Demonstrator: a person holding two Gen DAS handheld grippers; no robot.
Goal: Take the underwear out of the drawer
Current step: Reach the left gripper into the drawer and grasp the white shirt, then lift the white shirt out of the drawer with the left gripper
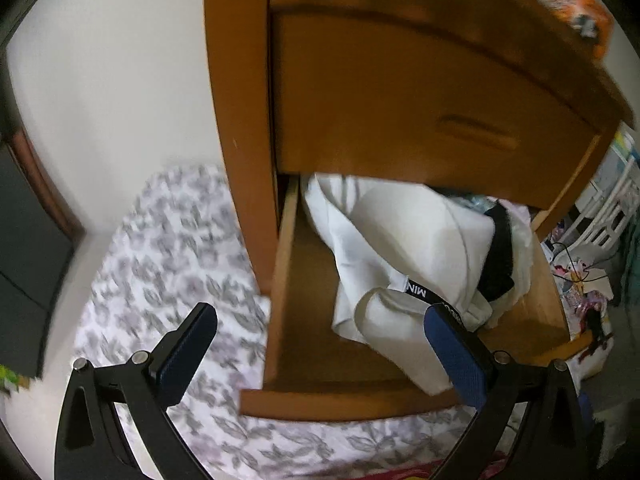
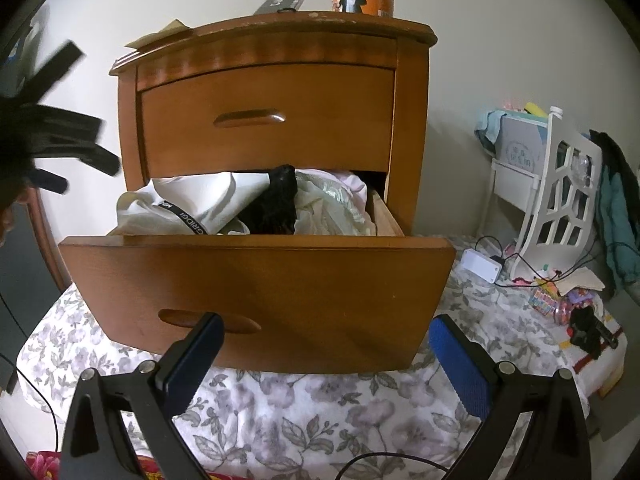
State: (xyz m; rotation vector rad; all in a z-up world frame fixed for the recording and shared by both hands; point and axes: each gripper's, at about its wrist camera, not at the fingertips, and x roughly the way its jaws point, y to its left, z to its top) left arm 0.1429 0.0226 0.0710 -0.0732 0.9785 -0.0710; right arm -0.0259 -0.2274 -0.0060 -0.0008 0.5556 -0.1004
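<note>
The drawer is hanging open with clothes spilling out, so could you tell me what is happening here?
A person with a gripper in each hand is working at the nightstand. Its lower drawer is pulled out, holding white underwear with a black waistband and other garments. The left gripper hovers open above the drawer, holding nothing. The right gripper is open in front of the drawer face.

My left gripper [image 1: 320, 344] has black arms. Its fingers [image 1: 456, 360] wear dimpled blue pads. Silver screws [image 1: 140, 357] pin the joints.
</note>
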